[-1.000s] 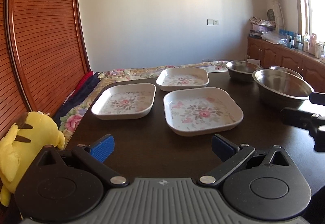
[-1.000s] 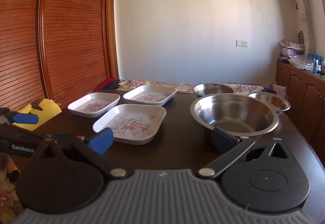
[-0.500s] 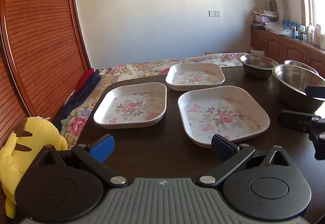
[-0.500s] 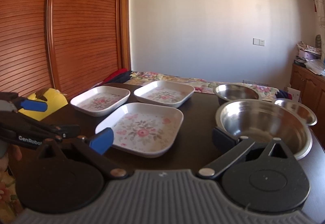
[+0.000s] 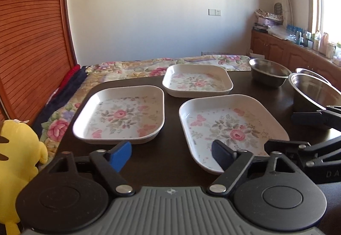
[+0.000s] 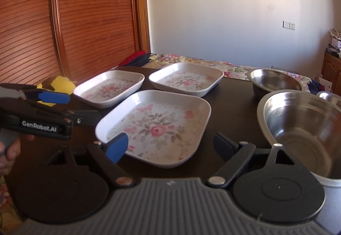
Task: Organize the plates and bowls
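Three white square plates with rose prints lie on a dark table [image 5: 170, 162]: a near left plate [image 5: 121, 115], a near right plate [image 5: 228, 128] and a far plate [image 5: 197, 80]. Three steel bowls stand at the right: a big one [image 6: 302, 128], a smaller far one [image 6: 275, 81] and a third [image 6: 329, 96] behind the big one. My left gripper [image 5: 170, 155] is open and empty, low over the table in front of both near plates. My right gripper [image 6: 170, 146] is open and empty, over the near edge of the near right plate [image 6: 155, 126].
A yellow plush toy [image 5: 15, 154] sits off the table's left edge. A floral bedspread [image 5: 138, 68] lies beyond the far edge. A slatted wooden wardrobe [image 6: 64, 17] stands at the left. Wooden cabinets [image 5: 287, 51] with bottles line the right wall.
Both grippers have moved forward toward the plates, which now look larger. The right gripper has swung left from the big bowl toward the near right plate. Both stay open.
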A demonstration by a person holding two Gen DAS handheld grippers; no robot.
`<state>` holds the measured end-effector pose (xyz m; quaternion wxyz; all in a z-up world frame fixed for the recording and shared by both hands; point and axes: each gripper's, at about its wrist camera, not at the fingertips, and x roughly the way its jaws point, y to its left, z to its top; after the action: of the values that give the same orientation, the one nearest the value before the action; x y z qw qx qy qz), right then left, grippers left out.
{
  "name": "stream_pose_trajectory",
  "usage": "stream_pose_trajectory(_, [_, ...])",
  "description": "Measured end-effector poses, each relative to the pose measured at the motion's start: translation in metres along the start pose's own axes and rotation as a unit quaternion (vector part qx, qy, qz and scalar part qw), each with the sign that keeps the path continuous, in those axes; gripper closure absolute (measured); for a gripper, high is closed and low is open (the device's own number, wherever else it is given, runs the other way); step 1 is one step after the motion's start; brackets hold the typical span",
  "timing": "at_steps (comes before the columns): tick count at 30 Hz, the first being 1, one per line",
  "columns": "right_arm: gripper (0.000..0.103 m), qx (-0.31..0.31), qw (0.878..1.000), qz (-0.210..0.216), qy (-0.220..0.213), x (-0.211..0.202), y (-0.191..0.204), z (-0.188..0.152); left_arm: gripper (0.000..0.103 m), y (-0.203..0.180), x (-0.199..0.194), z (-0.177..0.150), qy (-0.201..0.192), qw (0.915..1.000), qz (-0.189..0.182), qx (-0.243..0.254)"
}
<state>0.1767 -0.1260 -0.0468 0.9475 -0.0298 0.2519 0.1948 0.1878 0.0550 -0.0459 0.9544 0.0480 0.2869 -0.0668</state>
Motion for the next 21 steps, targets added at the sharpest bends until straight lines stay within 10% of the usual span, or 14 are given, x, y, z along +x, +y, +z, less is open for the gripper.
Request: stream_pose_trajectory(21, [0.064, 0.02, 0.999, -0.011, 0.039, 0.029, -0.025, 0.007, 0.079, -0.008, 0.034, 0.006, 0.029, 0.9983, -0.05, -0.009])
